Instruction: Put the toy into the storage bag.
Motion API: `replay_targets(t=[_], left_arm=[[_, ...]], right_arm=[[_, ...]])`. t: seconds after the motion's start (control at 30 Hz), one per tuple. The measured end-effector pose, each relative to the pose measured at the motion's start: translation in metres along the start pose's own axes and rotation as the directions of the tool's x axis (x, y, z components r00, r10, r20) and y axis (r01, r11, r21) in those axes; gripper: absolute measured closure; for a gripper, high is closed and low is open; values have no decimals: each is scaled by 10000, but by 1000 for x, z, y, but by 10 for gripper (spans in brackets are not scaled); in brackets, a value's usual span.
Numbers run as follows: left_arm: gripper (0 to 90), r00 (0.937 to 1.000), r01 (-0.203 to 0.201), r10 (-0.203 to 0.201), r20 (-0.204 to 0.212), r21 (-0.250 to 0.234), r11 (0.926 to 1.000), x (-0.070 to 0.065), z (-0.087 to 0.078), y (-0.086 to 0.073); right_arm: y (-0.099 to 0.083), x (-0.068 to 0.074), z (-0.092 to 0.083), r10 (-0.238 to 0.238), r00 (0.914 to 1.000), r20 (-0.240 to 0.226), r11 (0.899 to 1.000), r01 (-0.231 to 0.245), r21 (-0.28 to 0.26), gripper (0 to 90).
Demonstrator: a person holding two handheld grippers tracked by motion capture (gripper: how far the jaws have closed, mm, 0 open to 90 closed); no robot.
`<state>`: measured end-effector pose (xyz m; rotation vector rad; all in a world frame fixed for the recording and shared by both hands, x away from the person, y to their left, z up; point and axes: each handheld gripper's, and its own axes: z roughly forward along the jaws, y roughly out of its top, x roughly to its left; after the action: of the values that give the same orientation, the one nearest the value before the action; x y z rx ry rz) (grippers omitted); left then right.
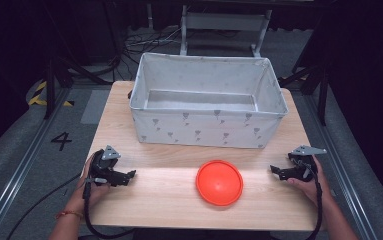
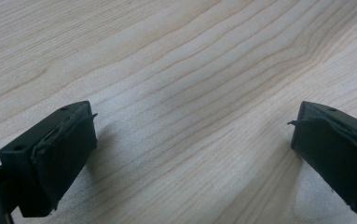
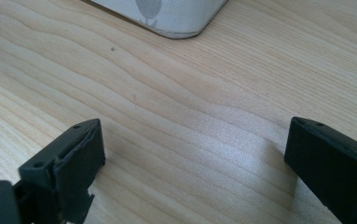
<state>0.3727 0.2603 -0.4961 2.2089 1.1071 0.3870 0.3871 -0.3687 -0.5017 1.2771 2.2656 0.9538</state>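
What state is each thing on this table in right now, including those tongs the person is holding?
Orange disc: lying flat on the table, untouched, midway between the two tongs.
Fabric bin: upright, open on top, nothing seen inside.
Left tongs: open, nothing between the jaws, low over bare wood.
Right tongs: open, holding nothing, pointing toward a bin corner.
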Motion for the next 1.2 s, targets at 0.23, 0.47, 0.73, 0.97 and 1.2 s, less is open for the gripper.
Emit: replay_targets(t=[0.23, 0.47, 0.73, 0.97, 1.2], left_arm=[[3, 9999, -109, 109, -39, -52, 9999, 1, 0, 0], [1, 9995, -183, 183, 239, 7, 9998, 2, -1, -1], [1, 9995, -271, 271, 154, -22, 9996, 3, -1, -1], [1, 9996, -228, 229, 174, -14, 9997, 2, -1, -1], [1, 9996, -226, 226, 175, -28, 9997, 2, -1, -1]], right_arm=[[1, 1, -2, 175, 9997, 177, 9996, -179, 221, 47], [4, 2, -3, 240, 9996, 156, 9980, -248, 581, 61], [14, 13, -12, 191, 9959, -882, 9995, -167, 272, 221], [27, 41, -17, -385, 9848, -1694, 9992, 389, -11, 218], [38, 66, -15, -850, 9677, -2372, 9963, 856, -79, 218]])
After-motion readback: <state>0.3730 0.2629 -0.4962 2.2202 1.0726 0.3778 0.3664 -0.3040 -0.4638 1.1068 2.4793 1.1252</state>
